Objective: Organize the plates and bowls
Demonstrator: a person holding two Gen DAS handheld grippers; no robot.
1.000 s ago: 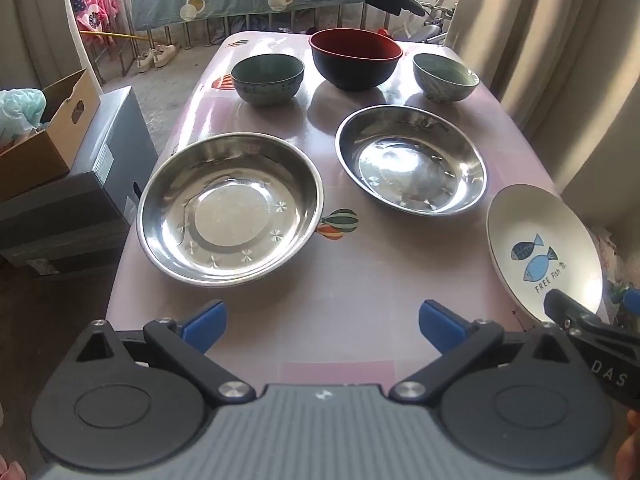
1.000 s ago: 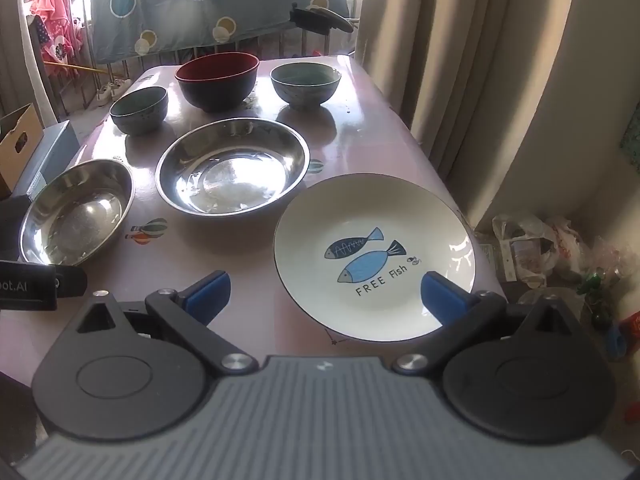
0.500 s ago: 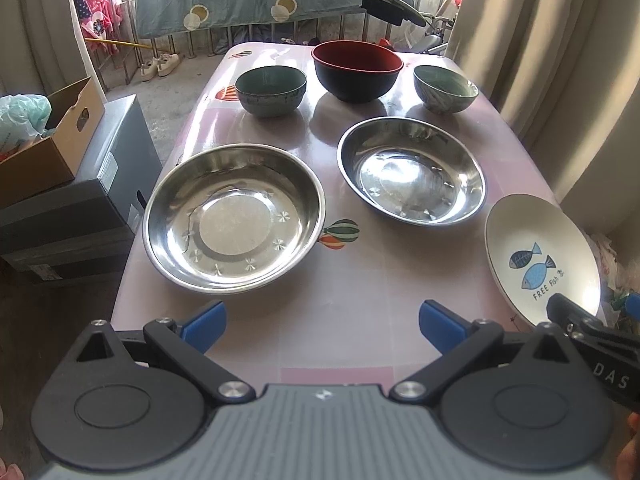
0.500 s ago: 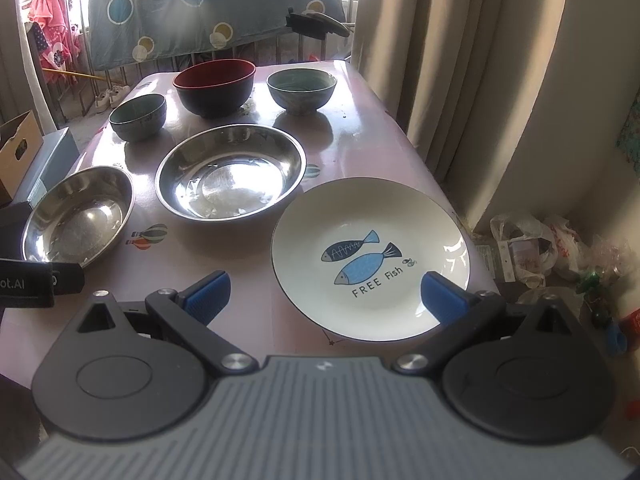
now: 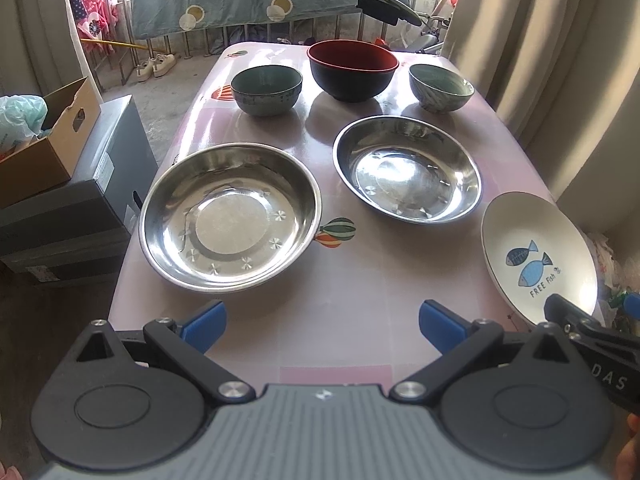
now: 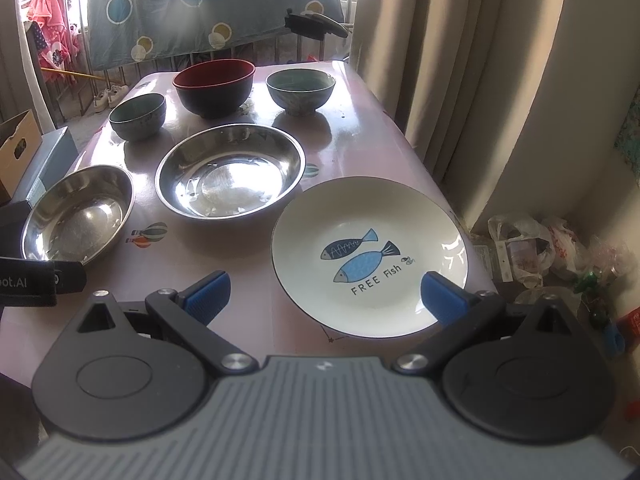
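Right now both grippers hang spread & empty over the near counter (image 5: 360,280) edge: right gripper (image 6: 324,294) w/ white "FREE Fish" plate (image 6: 370,256) flat just ahead, fish heads pointing lower-left, left gripper (image 5: 322,320) just short of the steel dish (image 5: 230,216).

White plate (image 6: 370,256) reads "FREE Fish"; right hand-held gripper (image 5: 608,376) "DAS"

Pink table (image 5: 360,332) carries three bowls, two steel plates, one fish plate (image 6: 370,256).
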